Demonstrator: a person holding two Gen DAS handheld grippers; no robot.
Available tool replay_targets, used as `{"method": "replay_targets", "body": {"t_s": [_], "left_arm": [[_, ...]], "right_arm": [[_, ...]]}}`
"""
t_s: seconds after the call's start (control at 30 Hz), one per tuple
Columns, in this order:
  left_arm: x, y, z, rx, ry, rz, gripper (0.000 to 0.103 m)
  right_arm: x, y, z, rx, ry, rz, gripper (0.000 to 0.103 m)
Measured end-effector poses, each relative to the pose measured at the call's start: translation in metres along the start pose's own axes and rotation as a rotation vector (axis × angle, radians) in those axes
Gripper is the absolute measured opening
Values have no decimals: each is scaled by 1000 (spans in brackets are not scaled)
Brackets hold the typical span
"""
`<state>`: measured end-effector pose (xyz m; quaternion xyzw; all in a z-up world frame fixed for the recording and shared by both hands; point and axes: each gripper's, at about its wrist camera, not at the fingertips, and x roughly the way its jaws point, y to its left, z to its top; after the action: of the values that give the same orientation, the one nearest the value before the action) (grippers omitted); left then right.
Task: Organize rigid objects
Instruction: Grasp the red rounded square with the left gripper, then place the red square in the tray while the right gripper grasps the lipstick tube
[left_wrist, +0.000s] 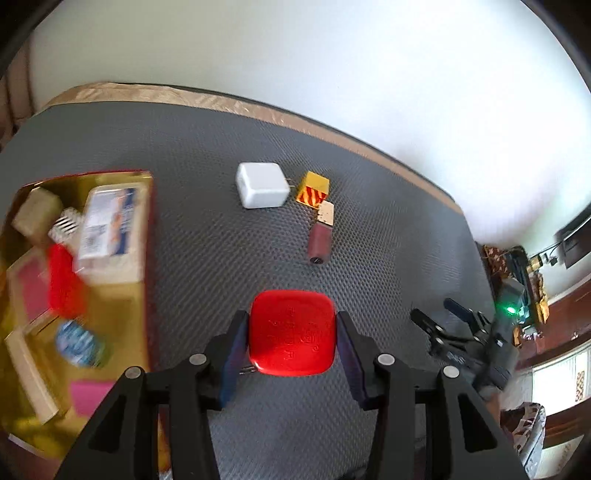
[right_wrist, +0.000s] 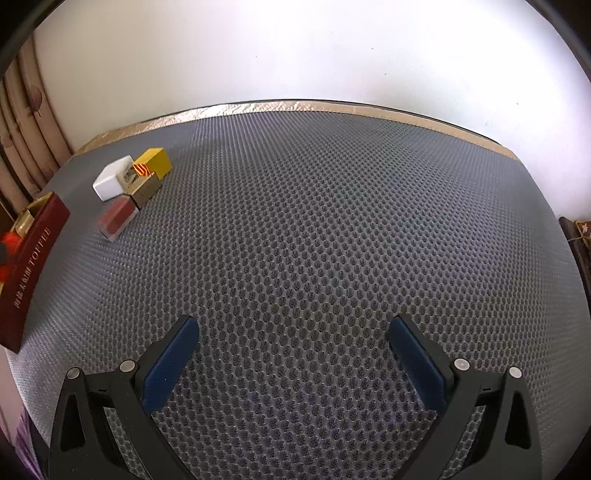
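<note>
My left gripper (left_wrist: 291, 328) is shut on a red square lid-like object (left_wrist: 291, 332), held above the grey mat. To its left stands a gold-lined red box (left_wrist: 144, 236) holding several items. On the mat ahead lie a white charger (left_wrist: 261, 185), a yellow striped block (left_wrist: 313, 189) and a dark red bottle with a pale cap (left_wrist: 320, 240). My right gripper (right_wrist: 291, 328) is open and empty over bare mat; it also shows at the right of the left wrist view (left_wrist: 443, 321). The charger (right_wrist: 112, 183), yellow block (right_wrist: 153, 162), bottle (right_wrist: 117, 218) and box (right_wrist: 35, 254) lie far left of it.
The grey honeycomb mat (right_wrist: 314, 229) covers the table, with a tan border strip (right_wrist: 332, 105) along the far edge by the white wall. Furniture and clutter (left_wrist: 524, 280) stand beyond the table's right side.
</note>
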<state>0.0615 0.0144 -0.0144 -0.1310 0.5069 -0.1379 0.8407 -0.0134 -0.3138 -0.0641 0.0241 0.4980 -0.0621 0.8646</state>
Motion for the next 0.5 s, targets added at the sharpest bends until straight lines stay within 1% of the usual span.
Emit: {"method": "replay_targets", "body": {"t_s": [0.03,0.1,0.13,0.23,0.27,0.3,0.37,0.4,0.43,0.47,0.5], "left_arm": [[-3,4,1,-9,-8,-3,48],[-22,14,-8,-33,-21,-17,48],[-30,18,-13,-39,-27,-19,48],[-54,27,-21,-60,-58,-15,48],[-57,33,-24,-64,-63,-14,48],[-63,39,-26,-71,-72,-12,48],[-70,48,-29,-85,-88,-5,48],[-76,54,-31,-91,-93,-2,48],[-81,60,-34,-96,-96,-1,48],[-84,65,-35,-107,-103,3,48],[-88,73,-36,-124,-112,5,48]], "right_arm": [[2,3,1,-11,9,-16,102],[5,8,3,-21,20,-37,102],[4,10,6,5,22,-17,103],[0,26,21,89,29,131,102],[-2,35,26,96,26,156,102],[-2,48,34,98,25,194,102],[0,76,49,80,28,241,101],[3,89,57,71,32,251,97],[6,100,63,63,38,252,89],[12,112,72,53,52,245,86],[19,123,78,46,68,235,80]]}}
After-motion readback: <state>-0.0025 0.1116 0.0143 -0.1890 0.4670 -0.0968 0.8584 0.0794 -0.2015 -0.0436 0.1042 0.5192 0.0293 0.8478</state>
